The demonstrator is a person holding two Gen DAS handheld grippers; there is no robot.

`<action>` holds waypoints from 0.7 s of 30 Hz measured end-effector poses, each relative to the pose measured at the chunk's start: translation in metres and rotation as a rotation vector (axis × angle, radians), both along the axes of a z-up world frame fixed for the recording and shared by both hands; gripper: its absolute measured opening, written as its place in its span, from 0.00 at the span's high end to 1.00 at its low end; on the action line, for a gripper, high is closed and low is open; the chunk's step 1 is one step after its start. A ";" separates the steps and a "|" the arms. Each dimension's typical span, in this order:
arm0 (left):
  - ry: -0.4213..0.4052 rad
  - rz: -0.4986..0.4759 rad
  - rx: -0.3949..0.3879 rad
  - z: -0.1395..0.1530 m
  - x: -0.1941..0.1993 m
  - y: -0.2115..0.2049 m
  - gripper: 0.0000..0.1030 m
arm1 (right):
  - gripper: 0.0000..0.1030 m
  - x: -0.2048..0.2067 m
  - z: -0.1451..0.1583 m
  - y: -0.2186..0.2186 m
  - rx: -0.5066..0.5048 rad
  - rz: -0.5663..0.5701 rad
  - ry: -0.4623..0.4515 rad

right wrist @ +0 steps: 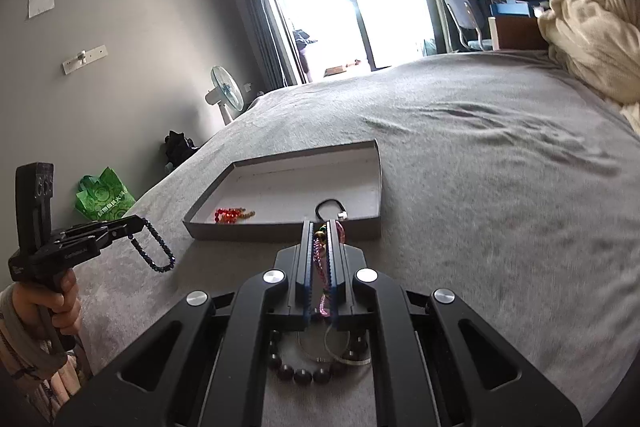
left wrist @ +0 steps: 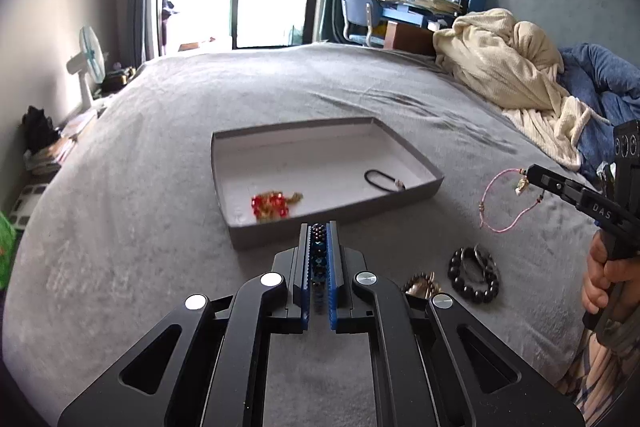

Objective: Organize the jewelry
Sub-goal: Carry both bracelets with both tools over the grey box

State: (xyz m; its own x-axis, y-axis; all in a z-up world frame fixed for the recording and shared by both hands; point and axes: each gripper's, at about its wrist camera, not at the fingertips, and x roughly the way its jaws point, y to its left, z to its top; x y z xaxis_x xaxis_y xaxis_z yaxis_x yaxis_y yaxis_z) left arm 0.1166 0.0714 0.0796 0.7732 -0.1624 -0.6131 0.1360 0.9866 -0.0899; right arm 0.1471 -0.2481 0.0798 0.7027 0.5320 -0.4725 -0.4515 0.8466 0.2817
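Observation:
A shallow grey box (left wrist: 420,193) (right wrist: 280,229) lies on the grey bed and holds a red and gold bead bracelet (left wrist: 274,206) (right wrist: 233,215) and a black hair tie (left wrist: 382,181) (right wrist: 330,209). My left gripper (left wrist: 319,227) (right wrist: 138,225) is shut on a dark blue bead bracelet (left wrist: 318,259) (right wrist: 156,249), held above the bed just short of the box. My right gripper (right wrist: 320,225) (left wrist: 528,173) is shut on a pink cord bracelet (right wrist: 322,267) (left wrist: 502,203), right of the box.
A black bead bracelet (left wrist: 474,275) (right wrist: 316,373) and a gold-brown piece (left wrist: 420,287) lie on the bed near me. A cream blanket (left wrist: 504,67) and blue bedding (left wrist: 600,79) sit at the right. A fan (left wrist: 90,61) stands beside the bed.

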 end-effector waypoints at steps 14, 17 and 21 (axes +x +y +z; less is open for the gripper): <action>-0.018 -0.029 0.029 0.019 0.049 -0.005 0.93 | 0.94 0.069 0.014 0.045 -0.075 0.069 0.016; -0.013 -0.033 0.031 0.019 0.068 -0.006 0.93 | 0.94 0.092 0.015 0.061 -0.086 0.089 0.030; 0.001 -0.042 0.052 0.016 0.095 -0.009 0.93 | 0.94 0.118 0.012 0.084 -0.101 0.115 0.050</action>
State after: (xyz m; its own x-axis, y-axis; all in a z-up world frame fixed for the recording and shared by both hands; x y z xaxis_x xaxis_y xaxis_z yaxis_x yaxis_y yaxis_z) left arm 0.2120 0.0622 0.0955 0.7660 -0.1623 -0.6220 0.1770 0.9835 -0.0387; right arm 0.2651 -0.1636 0.0914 0.6141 0.5554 -0.5607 -0.5347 0.8154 0.2220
